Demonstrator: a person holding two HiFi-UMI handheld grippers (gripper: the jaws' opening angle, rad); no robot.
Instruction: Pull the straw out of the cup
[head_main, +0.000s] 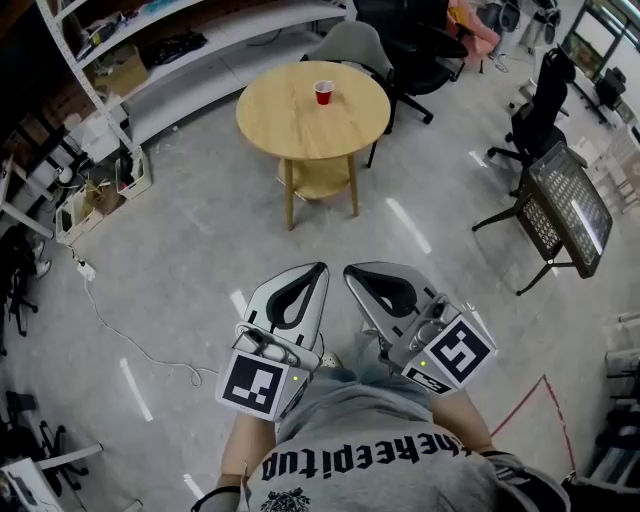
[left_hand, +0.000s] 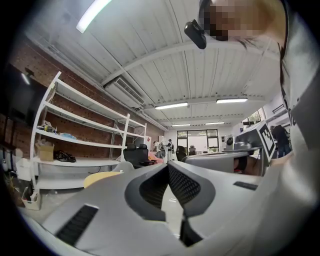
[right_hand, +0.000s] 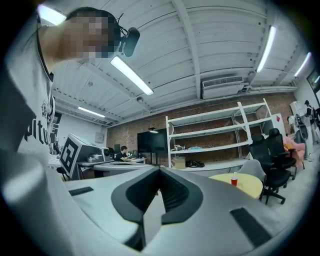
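Close in at our waist, the left grey two-jaw gripper (head_main: 318, 270) has its jaws pressed together, nothing between them; the right grey two-jaw gripper (head_main: 350, 272) just beside it is closed and empty too; ahead of us, across the grey floor (head_main: 200, 250), stands the round light-wood table (head_main: 290, 130); on it, well apart from both grippers, the small red plastic cup (head_main: 323, 92) stands upright; the straw is too small to make out; beyond, white metal shelving (head_main: 230, 40).

- Small red plastic cup (head_main: 323, 92) on the round wooden table (head_main: 290, 125): too small to show whether a straw stands inside.
- Grey printed shirt (head_main: 370, 445): cut off by the bottom edge.
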